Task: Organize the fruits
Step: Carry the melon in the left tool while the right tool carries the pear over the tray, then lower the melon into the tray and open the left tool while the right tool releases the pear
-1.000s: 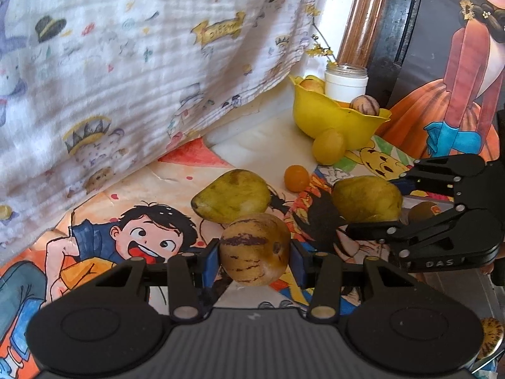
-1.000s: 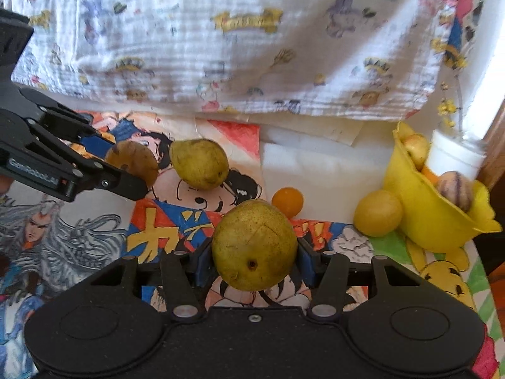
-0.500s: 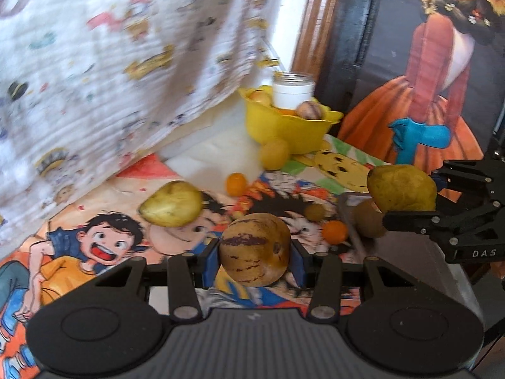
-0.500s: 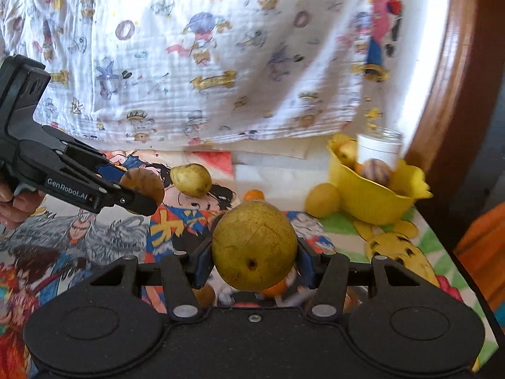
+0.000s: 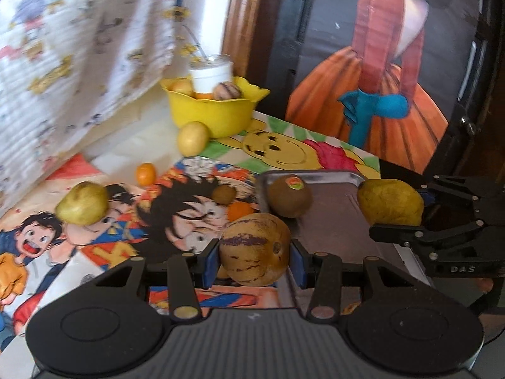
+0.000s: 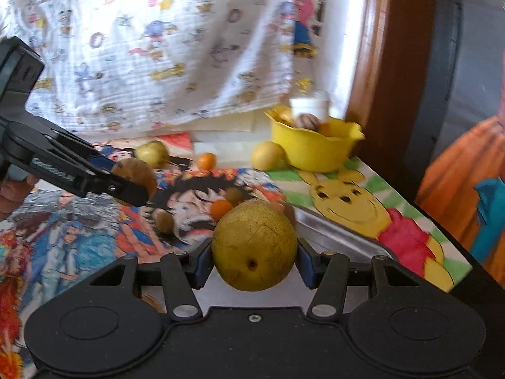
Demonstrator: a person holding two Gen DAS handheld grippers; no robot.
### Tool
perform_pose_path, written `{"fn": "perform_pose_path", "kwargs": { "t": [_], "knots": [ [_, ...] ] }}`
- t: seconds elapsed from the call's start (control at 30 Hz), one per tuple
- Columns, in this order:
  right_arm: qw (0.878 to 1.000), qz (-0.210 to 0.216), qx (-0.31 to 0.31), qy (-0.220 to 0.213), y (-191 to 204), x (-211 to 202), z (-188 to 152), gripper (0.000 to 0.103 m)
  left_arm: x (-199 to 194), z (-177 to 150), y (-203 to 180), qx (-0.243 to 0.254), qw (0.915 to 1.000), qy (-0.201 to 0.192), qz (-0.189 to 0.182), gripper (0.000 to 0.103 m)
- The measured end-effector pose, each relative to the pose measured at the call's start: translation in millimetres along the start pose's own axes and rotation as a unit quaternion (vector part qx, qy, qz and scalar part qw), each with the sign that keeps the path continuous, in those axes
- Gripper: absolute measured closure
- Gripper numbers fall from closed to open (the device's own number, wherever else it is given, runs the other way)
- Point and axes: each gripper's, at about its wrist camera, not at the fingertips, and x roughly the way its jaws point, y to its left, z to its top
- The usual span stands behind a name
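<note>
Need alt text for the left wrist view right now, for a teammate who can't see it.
The left gripper grips a purple-streaked tan fruit over the near edge of a metal tray. A kiwi lies on the tray, and the right gripper holds a pear over it. A yellow bowl of fruit stands behind.

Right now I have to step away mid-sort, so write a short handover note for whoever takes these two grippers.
Left hand-held gripper: shut on a striped pepino melon.
Right hand-held gripper: shut on a pear, over the metal tray.
Done: one kiwi is on the tray.
Left: set both down; a second pear, lemon and small oranges remain on the mat; yellow bowl holds more.
</note>
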Motion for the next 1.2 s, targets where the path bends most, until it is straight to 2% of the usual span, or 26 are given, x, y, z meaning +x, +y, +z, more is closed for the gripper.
{"fn": "perform_pose_path", "kwargs": {
  "t": [0.13,0.23,0.47,0.7,1.2],
  "knots": [
    [0.999,-0.035,0.010,-0.001,-16.4,14.6,-13.0,0.047,19.7,7.8,-14.5,0.023,0.9996,0.015,0.001,0.053],
    [0.997,-0.071,-0.019,0.006,-21.3,30.7,-19.5,0.047,35.5,13.7,-20.8,0.032,0.9992,0.022,-0.001,0.053],
    [0.997,-0.071,-0.026,0.010,-39.9,56.5,-25.3,0.047,74.9,15.1,-32.2,0.059,0.9975,0.032,-0.024,0.053],
    [0.998,-0.068,-0.013,0.008,-50.8,66.5,-27.6,0.047,95.2,3.7,-43.7,0.088,0.9940,0.040,-0.052,0.053],
    [0.998,-0.063,-0.015,0.015,-46.1,73.7,-33.1,0.047,105.5,0.0,-49.8,0.107,0.9915,0.053,-0.052,0.053]
  ]
}}
